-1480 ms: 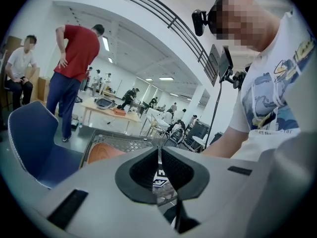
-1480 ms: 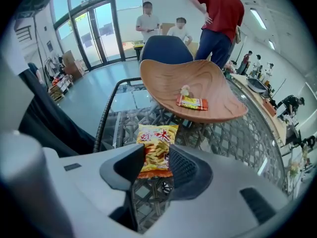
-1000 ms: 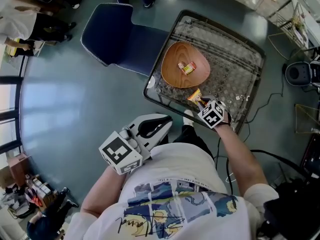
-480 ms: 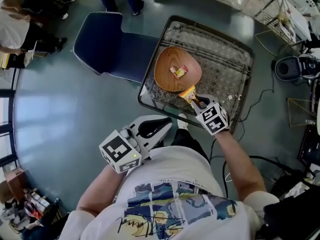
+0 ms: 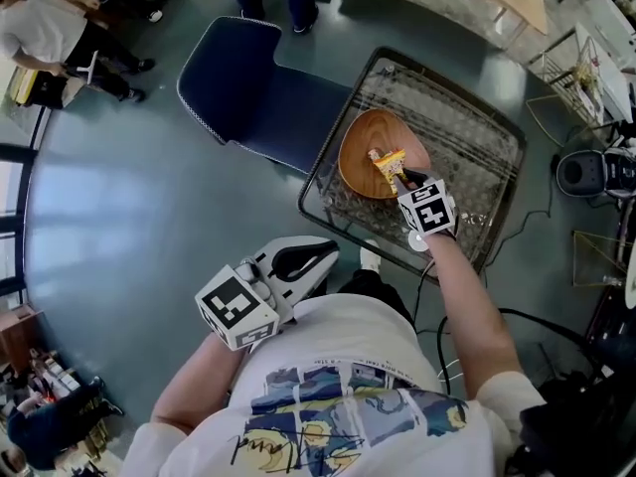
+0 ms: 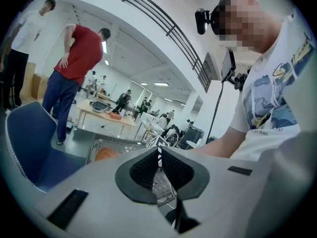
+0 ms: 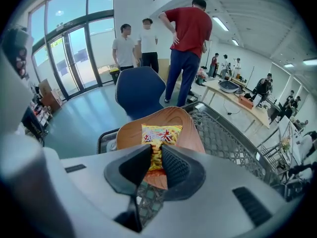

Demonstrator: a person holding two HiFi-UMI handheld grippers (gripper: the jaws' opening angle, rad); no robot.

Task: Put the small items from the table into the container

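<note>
The right gripper (image 7: pixel 156 155) was clamped narrowly on the lower end of a yellow snack packet (image 7: pixel 161 135), holding it over the wooden bowl (image 7: pixel 190 128) on the mesh-topped table (image 5: pixel 467 137). The left gripper (image 6: pixel 159 158) had its jaws together on nothing, close to the person's body and well apart from the table. The step looked like delivery; the next move would call for lowering the packet and parting the jaws inside the bowl's rim
</note>
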